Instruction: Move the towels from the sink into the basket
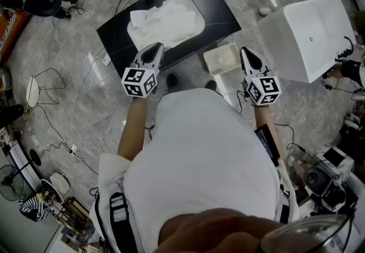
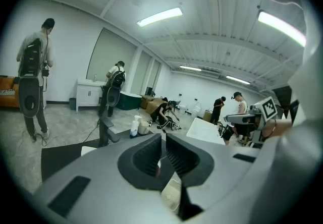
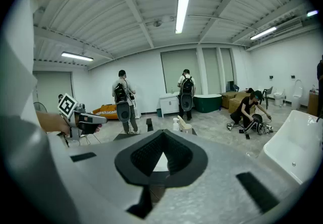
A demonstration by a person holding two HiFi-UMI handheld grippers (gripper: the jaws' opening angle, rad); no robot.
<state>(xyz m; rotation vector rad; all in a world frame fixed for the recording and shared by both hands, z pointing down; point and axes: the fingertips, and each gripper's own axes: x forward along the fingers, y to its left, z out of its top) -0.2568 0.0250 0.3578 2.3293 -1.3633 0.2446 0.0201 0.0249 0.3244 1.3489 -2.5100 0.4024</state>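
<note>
My left gripper [image 1: 155, 48]: held out ahead, tipped slightly downward, jaws closed together, nothing between them. My right gripper [image 1: 246, 52]: same tilt, jaws meeting at the tips, empty. Forearms [image 1: 132, 126] extended, well apart.

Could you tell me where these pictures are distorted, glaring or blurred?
Head view: the towels wash out to near-white, bottom edge blurred. Left gripper view: fisheye bending, dark corners, glaring ceiling light. Right gripper view: the same fisheye, mosaic patch top left.
</note>
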